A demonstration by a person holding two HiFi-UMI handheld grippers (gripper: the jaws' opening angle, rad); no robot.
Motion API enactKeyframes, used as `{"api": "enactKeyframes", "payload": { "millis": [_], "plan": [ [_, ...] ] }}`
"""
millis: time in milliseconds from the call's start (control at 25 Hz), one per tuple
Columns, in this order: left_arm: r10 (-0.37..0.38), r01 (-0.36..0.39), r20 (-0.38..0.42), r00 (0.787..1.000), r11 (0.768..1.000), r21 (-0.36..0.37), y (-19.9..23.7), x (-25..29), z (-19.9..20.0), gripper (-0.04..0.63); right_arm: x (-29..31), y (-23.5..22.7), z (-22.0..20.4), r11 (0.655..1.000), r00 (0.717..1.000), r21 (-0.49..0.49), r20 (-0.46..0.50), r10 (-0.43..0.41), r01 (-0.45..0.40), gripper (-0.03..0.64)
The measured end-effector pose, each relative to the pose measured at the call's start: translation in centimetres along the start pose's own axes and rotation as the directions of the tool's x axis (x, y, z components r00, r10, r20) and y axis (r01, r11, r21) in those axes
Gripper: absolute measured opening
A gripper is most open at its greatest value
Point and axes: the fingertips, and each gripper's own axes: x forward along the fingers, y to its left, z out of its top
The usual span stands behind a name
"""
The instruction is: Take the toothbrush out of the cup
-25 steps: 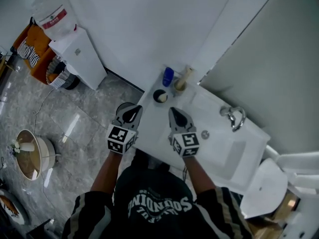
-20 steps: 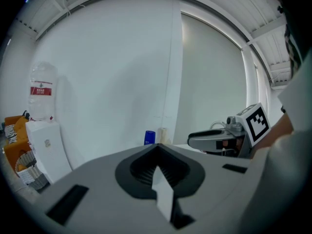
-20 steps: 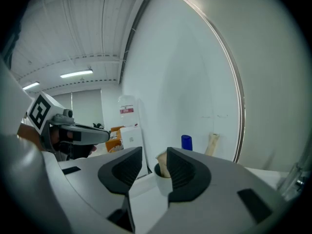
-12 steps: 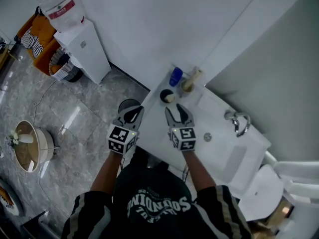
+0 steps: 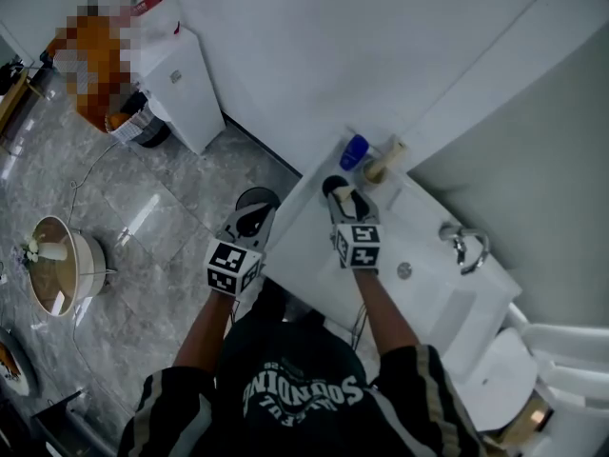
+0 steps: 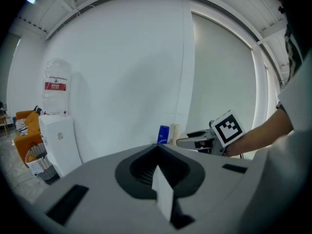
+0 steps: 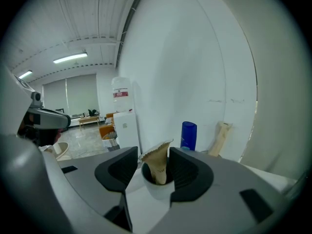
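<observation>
Now the right hand-held gripper (image 7: pixel 154 156), just opened, straddles the cup (image 7: pixel 155 189) holding a toothbrush (image 7: pixel 157 164).

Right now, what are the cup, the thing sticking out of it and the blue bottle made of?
The cup: probably plastic or ceramic, smooth white outside, dark inside; no way to tell which. The toothbrush: only its wrap shows, seemingly brown paper, matte with a crinkled, ragged top. The blue bottle: likely plastic, glossy, evenly coloured.

behind cup (image 7: pixel 156 191): blue bottle (image 7: pixel 188 135), wall (image 7: pixel 195 57) close | above cup: open
</observation>
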Motion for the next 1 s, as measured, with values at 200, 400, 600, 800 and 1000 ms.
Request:
{"api": "enactKeyframes", "payload": {
  "millis": [200, 400, 600, 800, 1000],
  "plan": [
    [-0.004, 0.004, 0.008, 1.0, 1.0, -0.004, 0.4, 0.1, 0.2, -0.002, 0.0, -0.1, 0.4, 0.999, 1.0, -0.047, -0.022, -0.002, 0.0, 0.137],
    [-0.029, 0.029, 0.015, 0.999, 1.0, 0.002, 0.0, 0.5, 0.5, -0.002, -1.1, -0.2, 2.0, 0.999, 1.0, -0.043, 0.007, 0.01, -0.01, 0.129],
    [-0.057, 0.056, 0.026, 0.998, 0.998, 0.013, -0.4, 0.9, 1.0, -0.002, -3.0, -0.4, 5.1, 0.999, 0.998, -0.046, 0.066, 0.015, -0.012, 0.119],
    [-0.084, 0.083, 0.037, 0.996, 0.996, 0.035, -0.7, 1.5, 2.0, -0.002, -5.7, -0.1, 8.9, 0.998, 0.99, -0.053, 0.137, 0.041, -0.034, 0.114],
    [-0.108, 0.105, 0.053, 0.993, 0.993, 0.052, -0.7, 2.5, 3.3, -0.002, -8.4, 1.1, 11.8, 0.994, 0.979, -0.093, 0.189, 0.077, -0.06, 0.112]
  ]
}}
